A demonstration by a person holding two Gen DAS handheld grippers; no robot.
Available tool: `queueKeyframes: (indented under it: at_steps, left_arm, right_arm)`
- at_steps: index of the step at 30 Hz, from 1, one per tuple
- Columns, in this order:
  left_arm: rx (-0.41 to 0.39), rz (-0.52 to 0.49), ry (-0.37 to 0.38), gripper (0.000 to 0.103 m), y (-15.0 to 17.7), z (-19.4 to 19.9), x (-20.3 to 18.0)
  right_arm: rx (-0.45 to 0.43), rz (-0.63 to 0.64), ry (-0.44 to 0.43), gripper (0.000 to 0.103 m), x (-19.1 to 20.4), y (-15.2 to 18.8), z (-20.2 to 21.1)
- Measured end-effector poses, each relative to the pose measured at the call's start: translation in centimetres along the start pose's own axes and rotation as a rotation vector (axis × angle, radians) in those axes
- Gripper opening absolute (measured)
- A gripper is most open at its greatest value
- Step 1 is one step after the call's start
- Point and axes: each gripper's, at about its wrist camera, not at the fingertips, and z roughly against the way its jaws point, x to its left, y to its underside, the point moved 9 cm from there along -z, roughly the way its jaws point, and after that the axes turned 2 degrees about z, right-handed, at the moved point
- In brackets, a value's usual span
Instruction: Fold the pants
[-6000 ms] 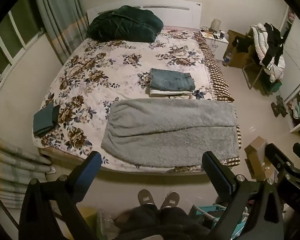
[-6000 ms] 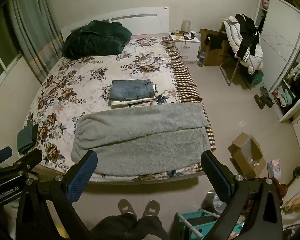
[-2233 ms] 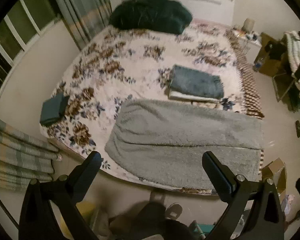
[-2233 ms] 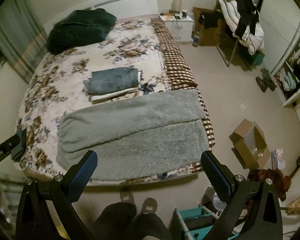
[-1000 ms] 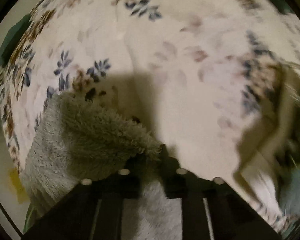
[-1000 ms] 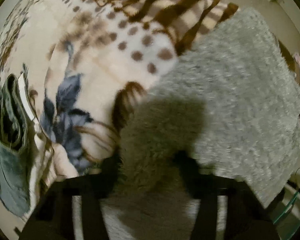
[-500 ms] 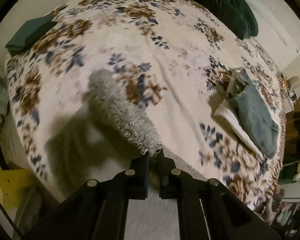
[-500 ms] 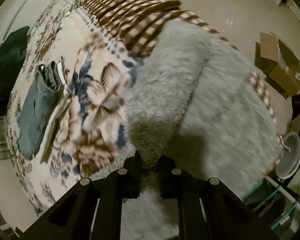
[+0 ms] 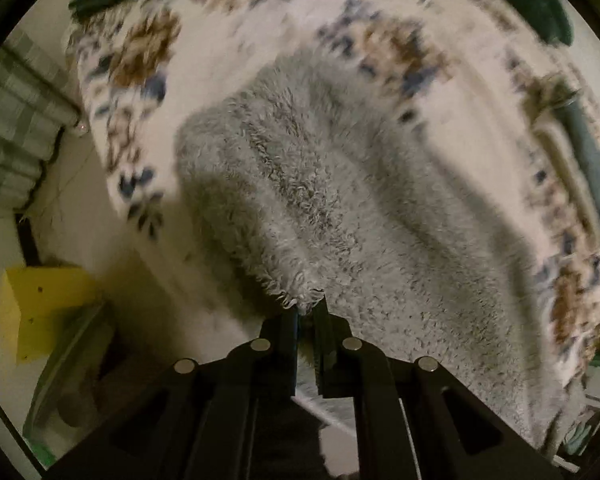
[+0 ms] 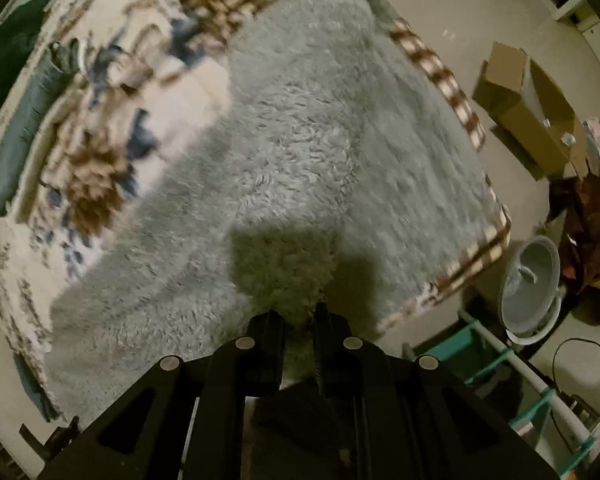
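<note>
Now both tools [image 9: 308, 312] [image 10: 299, 316] gripping, pants [image 9: 340, 184] lifted.

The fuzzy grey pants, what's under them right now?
Under the grey pants lies the floral bedspread, showing around their edges. Whatever is directly beneath the fabric is covered.

Both views are dim and yellowish, with strong fisheye bending and black corners. Motion blur smears the upper parts; dark shadows lie near the bottom centre.

folded stack [image 10: 24, 116] beside, cardboard box [image 10: 520, 108] on floor
</note>
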Motion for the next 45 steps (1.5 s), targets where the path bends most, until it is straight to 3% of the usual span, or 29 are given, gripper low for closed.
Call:
queueKeyframes:
  at_steps: [6,11,12,13,16,17,18,19,22,26,28,29,32,36,38,40,42,45]
  left_arm:
    - [0.08,0.016,-0.05,0.005,2.2,-4.0,2.8]
    - [0.06,0.013,-0.057,0.009,1.7,-2.2,2.3]
    - [0.039,0.006,-0.06,0.01,1.4,-1.5,2.0]
    - [0.01,-0.006,-0.065,0.011,1.0,-0.7,1.6]
    - [-0.089,-0.061,-0.081,0.03,-0.1,1.2,0.0]
    - [-0.117,-0.081,-0.088,0.05,-0.4,1.7,-0.8]
    - [-0.133,-0.102,-0.096,0.078,-0.7,1.8,-1.4]
    - [-0.139,-0.114,-0.103,0.086,-1.1,1.8,-1.8]
    - [-0.144,-0.133,-0.101,0.087,-0.9,1.2,-2.8]
    - [-0.11,-0.136,-0.096,0.087,0.0,0.4,-4.1]
    - [-0.092,-0.137,-0.091,0.087,0.4,0.1,-4.3]
    - [-0.088,-0.142,-0.09,0.087,0.6,0.1,-4.4]
    - [-0.076,-0.163,-0.102,0.087,1.2,-0.4,-4.4]
    - [-0.04,-0.143,-0.113,0.087,1.7,-1.6,-3.6]
    - [-0.03,-0.129,-0.121,0.087,1.8,-2.0,-3.1]
    - [-0.027,-0.125,-0.133,0.087,1.8,-2.3,-2.8]
    - [-0.022,-0.127,-0.152,0.087,1.9,-2.9,-2.5]
    - [-0.011,-0.138,-0.175,0.087,2.0,-3.9,-2.3]
  right_arm:
    - [-0.001,-0.017,0.088,0.01,-3.3,1.3,-3.3]
    - [-0.037,-0.029,0.069,0.011,-5.4,0.0,-2.9]
    - [-0.047,-0.029,0.049,0.017,-5.6,-0.3,-2.4]
    - [-0.063,-0.031,0.04,0.031,-5.7,-0.7,-1.7]
    - [-0.17,-0.037,-0.011,0.058,-5.1,-2.9,1.1]
    - [-0.206,-0.023,-0.017,0.061,-4.5,-4.1,1.9]
    - [-0.224,-0.007,-0.014,0.068,-3.5,-5.0,2.2]
    - [-0.247,0.02,-0.005,0.074,-2.6,-6.4,2.2]
    - [-0.281,0.06,0.019,0.079,0.1,-9.6,1.0]
    - [-0.253,0.091,0.089,0.075,1.1,-11.8,-2.2]
    - [-0.273,0.021,0.118,0.031,-1.4,-11.8,-2.2]
    - [-0.278,-0.013,0.121,0.027,-2.7,-11.6,-1.9]
    - [-0.28,-0.17,0.158,0.026,-9.3,-9.6,-0.7]
    - [-0.183,-0.319,0.073,0.029,-15.0,-6.1,-1.0]
    - [-0.188,-0.37,-0.017,0.04,-15.8,-5.2,-0.6]
    - [-0.199,-0.434,-0.177,0.048,-15.1,-4.7,-0.7]
    - [-0.186,-0.474,-0.265,0.049,-14.1,-4.7,-1.8]
    - [-0.165,-0.493,-0.284,0.048,-12.6,-4.4,-4.5]
